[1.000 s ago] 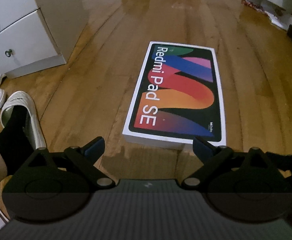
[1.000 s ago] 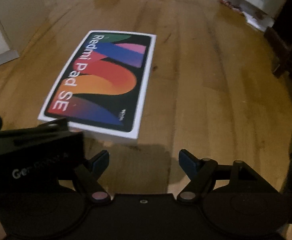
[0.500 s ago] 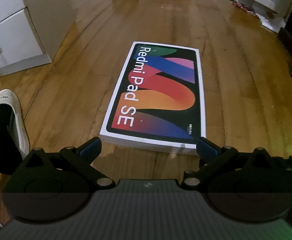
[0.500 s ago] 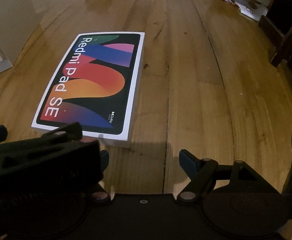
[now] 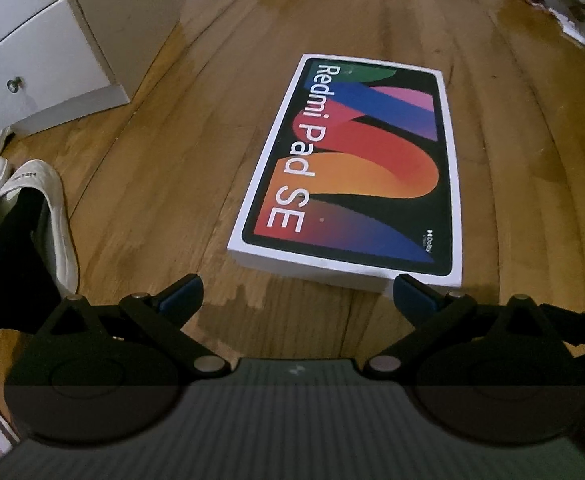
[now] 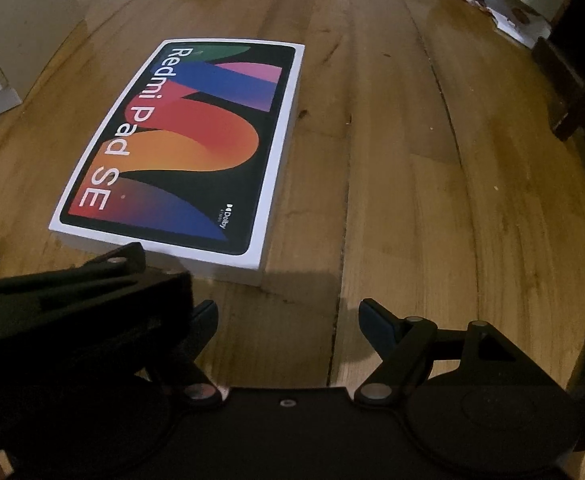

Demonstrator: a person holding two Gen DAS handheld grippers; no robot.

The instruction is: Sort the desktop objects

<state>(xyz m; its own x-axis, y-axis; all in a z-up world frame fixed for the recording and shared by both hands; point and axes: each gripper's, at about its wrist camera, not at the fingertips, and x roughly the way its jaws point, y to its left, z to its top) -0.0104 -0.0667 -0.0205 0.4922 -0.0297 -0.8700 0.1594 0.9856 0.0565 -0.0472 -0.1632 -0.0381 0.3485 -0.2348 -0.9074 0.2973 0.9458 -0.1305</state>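
Wooden floor [image 5: 164, 184], white drawer unit [image 5: 44, 48] at left; tablet box [image 5: 356, 168] flat, mid-floor. Left gripper [image 5: 296, 292] and right gripper [image 6: 288, 316] wide open, empty, just short of box's near edge. Approach step, probably; next: straddle near edge, close.

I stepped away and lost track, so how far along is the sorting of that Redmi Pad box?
Nothing looks done yet: the Redmi Pad SE box lies flat and closed on the wooden floor, untouched. In hand: nothing. The left gripper is open just short of the box's near edge, and the right gripper is open over bare floor beside it. Left: grasping the box and moving it; no destination is visible.
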